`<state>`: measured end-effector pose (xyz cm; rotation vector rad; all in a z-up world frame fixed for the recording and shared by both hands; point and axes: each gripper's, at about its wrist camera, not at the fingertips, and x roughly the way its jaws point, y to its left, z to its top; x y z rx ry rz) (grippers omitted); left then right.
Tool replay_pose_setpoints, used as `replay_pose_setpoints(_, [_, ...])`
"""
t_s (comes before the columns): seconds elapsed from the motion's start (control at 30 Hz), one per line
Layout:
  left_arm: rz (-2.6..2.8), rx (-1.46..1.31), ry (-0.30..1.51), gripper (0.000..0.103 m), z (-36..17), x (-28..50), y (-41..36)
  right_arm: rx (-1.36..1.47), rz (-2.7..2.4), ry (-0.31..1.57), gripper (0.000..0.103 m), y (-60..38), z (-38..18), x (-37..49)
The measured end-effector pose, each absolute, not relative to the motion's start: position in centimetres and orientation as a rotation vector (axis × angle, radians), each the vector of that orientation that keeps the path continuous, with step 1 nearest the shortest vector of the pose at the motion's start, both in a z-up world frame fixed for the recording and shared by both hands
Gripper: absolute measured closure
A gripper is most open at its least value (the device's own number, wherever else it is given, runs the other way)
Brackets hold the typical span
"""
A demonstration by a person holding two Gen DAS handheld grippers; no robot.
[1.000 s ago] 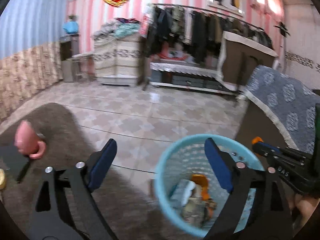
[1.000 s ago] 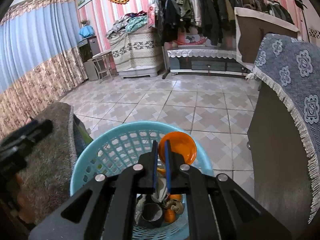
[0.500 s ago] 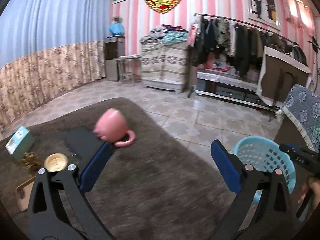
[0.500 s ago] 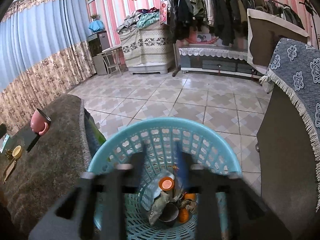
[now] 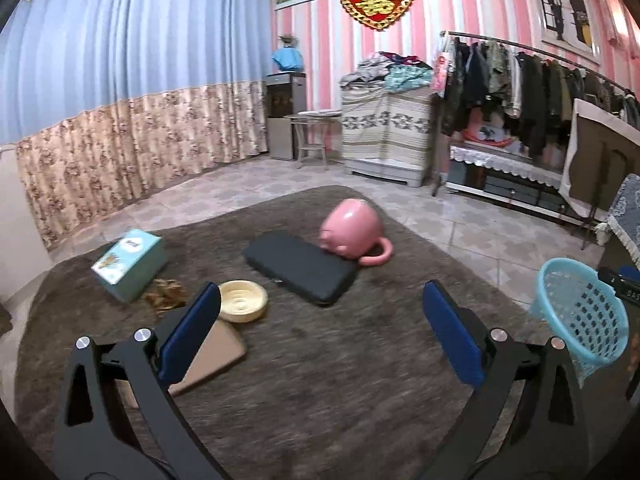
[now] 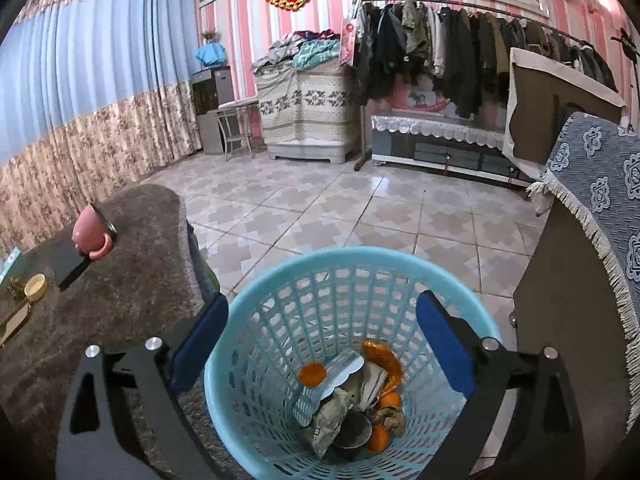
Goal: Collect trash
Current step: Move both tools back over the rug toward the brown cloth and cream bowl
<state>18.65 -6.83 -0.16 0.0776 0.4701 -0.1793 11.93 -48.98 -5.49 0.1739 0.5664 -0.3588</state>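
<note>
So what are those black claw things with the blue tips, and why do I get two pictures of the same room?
Those claws are two hand-held grabbers. A person holds one in each hand, and each has a small camera looking out along its two fingers. So each picture is what one grabber sees.

The left gripper looks over a table with a fuzzy brown cover. On it lie a pink mug tipped on its side, a black flat case, a teal box, a small cream dish, some crumpled wrappers and a tan flat thing. Its jaws are wide open, holding nothing.

The right gripper hangs over a light blue basket beside the table. Inside is trash: orange peels, wrappers and a dark cup. Its jaws are opening, with nothing gripped between them.
</note>
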Motion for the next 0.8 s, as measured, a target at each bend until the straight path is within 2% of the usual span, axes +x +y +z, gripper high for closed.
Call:
replay_pose_setpoints(0.43, [-0.087,0.045,0.467,0.006,0.1,18.0,-0.3,0.160,-0.365,0.573,0.007,-47.5,-5.4,12.7])
replay_pose_setpoints(0.8, [-0.010,0.037,0.490,0.006,-1.1,19.2,4.1,0.090,-0.248,0.567,0.006,-41.9,-4.8,14.8])
